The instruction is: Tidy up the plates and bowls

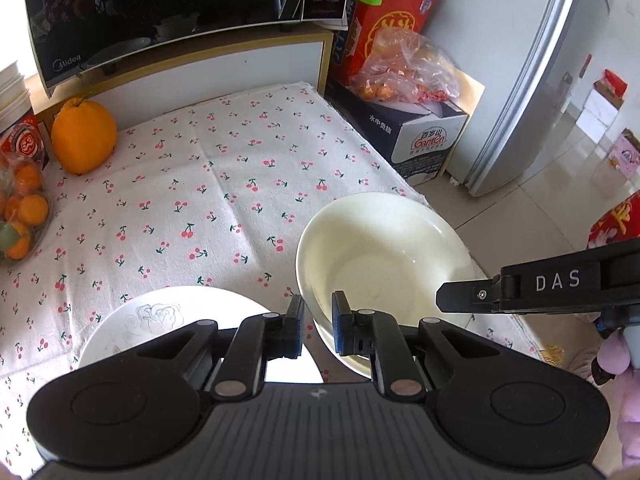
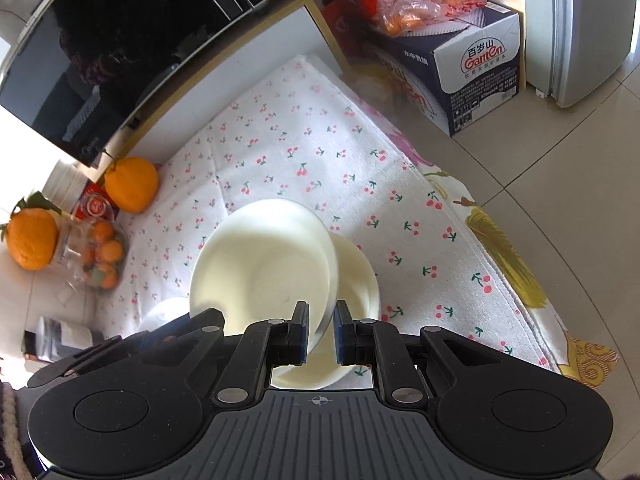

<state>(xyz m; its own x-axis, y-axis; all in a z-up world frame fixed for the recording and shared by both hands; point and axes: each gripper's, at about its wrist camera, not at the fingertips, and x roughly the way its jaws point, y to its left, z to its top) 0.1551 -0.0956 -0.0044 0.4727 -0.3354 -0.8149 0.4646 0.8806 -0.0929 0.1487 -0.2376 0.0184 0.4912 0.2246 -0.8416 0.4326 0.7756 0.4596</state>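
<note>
Left wrist: hand-held gripper (image 1: 318, 326) pinches bowl (image 1: 380, 248) rim.

left tool (image 1: 318, 326): angled down, jaws narrow | right tool (image 2: 322, 332): angled down, jaws narrow

Big bare patch of cherry cloth (image 1: 224, 184) in middle: room to pass. Back blocked by microwave (image 1: 160, 12). Left edge crowded: big orange (image 1: 84, 136), bag of small oranges (image 1: 22, 216). Right side: water box (image 1: 416, 136), fridge (image 1: 532, 80). Near front: bowl (image 1: 380, 248) and plate (image 1: 160, 320) side by side.
</note>
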